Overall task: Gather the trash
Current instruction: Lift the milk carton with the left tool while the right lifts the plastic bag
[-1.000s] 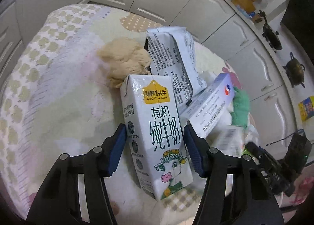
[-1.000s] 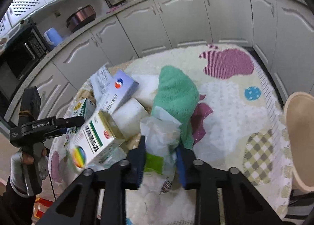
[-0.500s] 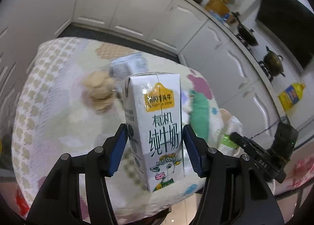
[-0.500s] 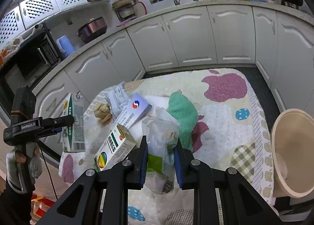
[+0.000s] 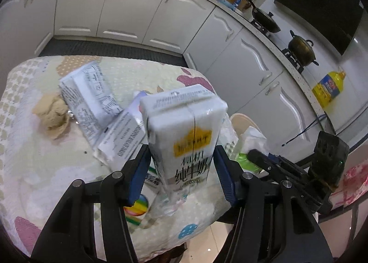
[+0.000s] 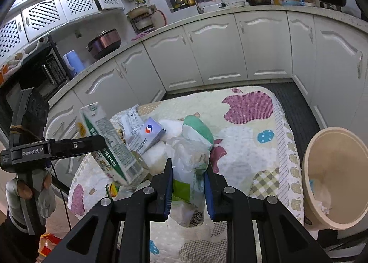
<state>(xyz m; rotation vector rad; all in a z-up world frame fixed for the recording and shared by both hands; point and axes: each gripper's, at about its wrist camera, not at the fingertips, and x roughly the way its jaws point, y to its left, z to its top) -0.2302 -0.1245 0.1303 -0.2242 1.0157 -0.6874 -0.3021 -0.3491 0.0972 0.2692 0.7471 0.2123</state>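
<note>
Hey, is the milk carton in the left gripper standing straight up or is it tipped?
Tipped. The milk carton slants in the left gripper, clear of the table, top leaning toward the counter side.

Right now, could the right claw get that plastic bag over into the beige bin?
Probably yes. The right claw is shut on the plastic bag, lifted off the table, and the beige bin stands open just beside the table's edge on that side, with nothing visible between them.

One milk carton (image 5: 186, 134); two boxes (image 5: 122, 141); one bin (image 6: 333, 178); one tissue wad (image 5: 53, 114); one plastic bag (image 6: 189, 162).
</note>
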